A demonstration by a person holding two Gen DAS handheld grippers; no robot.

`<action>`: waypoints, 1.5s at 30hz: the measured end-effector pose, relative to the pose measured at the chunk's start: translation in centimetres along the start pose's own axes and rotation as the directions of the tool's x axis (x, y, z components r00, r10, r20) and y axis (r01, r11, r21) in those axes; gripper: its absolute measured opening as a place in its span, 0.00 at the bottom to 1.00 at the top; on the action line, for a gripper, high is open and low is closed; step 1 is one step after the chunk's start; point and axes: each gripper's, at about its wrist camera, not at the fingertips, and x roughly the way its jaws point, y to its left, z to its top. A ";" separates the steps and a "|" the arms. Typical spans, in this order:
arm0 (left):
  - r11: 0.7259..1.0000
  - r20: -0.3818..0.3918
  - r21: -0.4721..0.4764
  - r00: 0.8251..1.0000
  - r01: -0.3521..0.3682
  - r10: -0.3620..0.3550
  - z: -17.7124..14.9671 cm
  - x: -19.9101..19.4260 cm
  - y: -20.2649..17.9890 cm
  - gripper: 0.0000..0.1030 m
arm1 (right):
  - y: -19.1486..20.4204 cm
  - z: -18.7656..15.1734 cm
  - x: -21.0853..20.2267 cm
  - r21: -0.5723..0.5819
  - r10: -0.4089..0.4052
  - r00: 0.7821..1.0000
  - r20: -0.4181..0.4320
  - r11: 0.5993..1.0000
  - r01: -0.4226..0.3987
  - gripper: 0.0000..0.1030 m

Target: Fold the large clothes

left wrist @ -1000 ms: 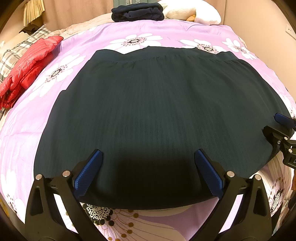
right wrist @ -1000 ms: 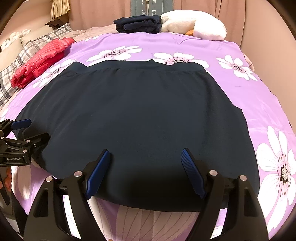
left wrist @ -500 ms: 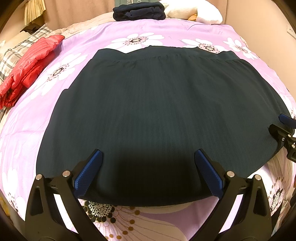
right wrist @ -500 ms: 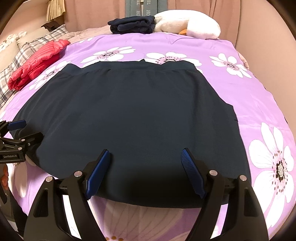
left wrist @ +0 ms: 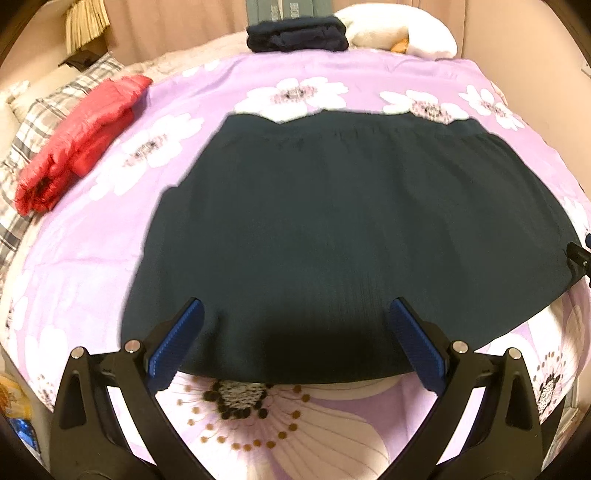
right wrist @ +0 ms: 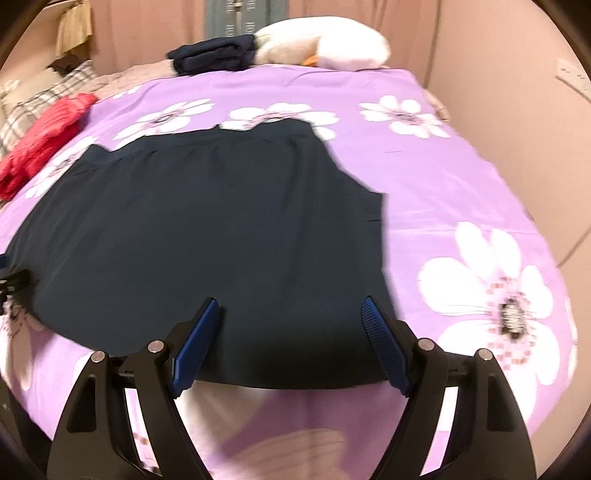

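Fingers (left wrist: 192,332) of the left gripper (left wrist: 295,341) stand wide and hold nothing; those of the right gripper (right wrist: 291,341) likewise stand wide and empty. Both hover above the near hem of the skirt (left wrist: 351,229), which lies spread flat on the bed (left wrist: 92,240), waistband at the far side. A red jacket (left wrist: 77,147) lies well apart at the left; a folded dark pile (left wrist: 295,35) sits at the far end. Assessment: the skirt is light, soft knit fabric, limp and likely to sag or bunch when lifted. Best hold: the two near hem corners, pinched through both layers, one per gripper.
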 end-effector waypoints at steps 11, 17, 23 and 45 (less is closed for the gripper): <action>0.999 0.082 -0.034 0.996 -0.029 0.031 3.8 -6.3 0.1 0.98 | 1.3 4.0 -4.3 -0.017 0.077 0.997 0.030 0.997 -0.076 0.99; 0.997 0.135 -0.050 0.989 -0.059 0.065 6.6 -10.5 -0.2 0.98 | 4.5 7.6 -8.7 -0.050 0.168 0.980 0.107 0.985 -0.163 0.99; 0.997 0.155 -0.083 0.988 0.004 0.009 9.3 -14.4 -0.1 0.98 | 6.4 10.8 -13.7 -0.040 0.141 0.969 0.205 0.990 -0.136 0.99; 0.997 0.201 -0.058 0.979 0.059 -0.046 11.3 -21.4 -1.5 0.98 | 9.0 13.2 -20.9 -0.097 0.223 0.971 0.091 0.972 -0.214 0.99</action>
